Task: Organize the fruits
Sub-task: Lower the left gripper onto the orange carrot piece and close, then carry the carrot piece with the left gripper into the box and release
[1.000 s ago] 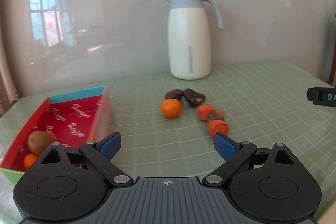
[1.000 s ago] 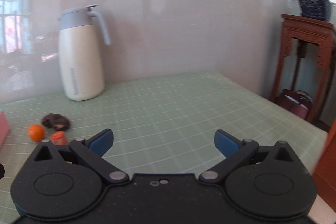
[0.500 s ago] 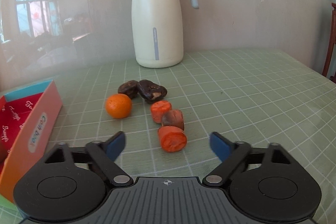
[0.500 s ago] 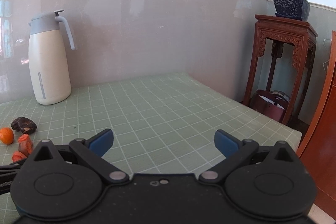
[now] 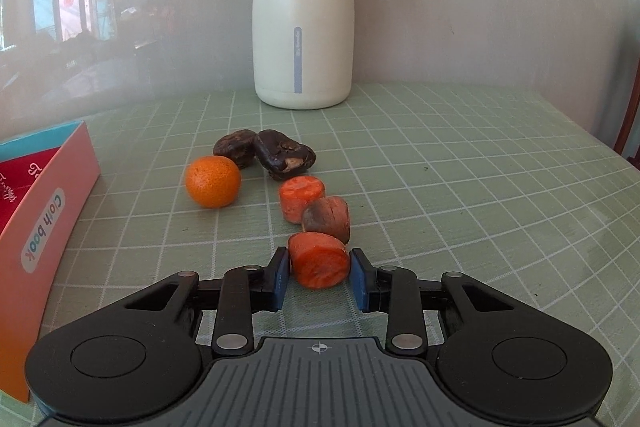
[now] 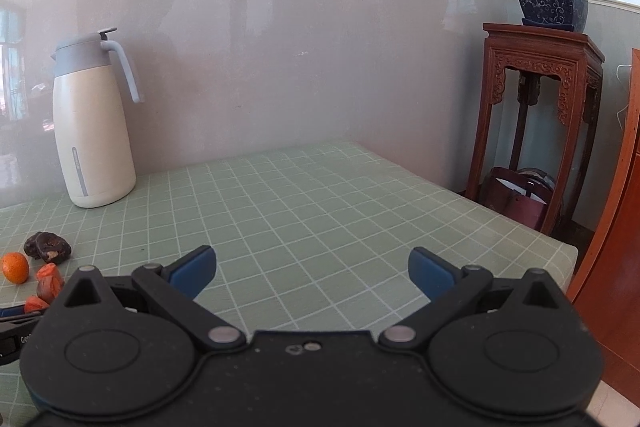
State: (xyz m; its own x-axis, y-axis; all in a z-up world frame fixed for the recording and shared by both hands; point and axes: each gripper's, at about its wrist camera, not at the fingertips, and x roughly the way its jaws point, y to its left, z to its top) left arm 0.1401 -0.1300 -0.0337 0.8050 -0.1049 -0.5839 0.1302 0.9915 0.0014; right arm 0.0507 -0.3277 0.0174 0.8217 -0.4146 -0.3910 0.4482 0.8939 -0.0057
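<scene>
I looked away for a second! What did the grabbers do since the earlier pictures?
The left gripper came forward to the fruit and its jaws have just closed on the nearest orange cut carrot-like chunk. The right gripper stayed open, holding nothing. The round orange tangerine and cream jug stayed put.

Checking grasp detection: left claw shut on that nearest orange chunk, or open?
Shut on it. The left claw has both blue pads against the sides of the orange chunk, no gap visible.
</scene>
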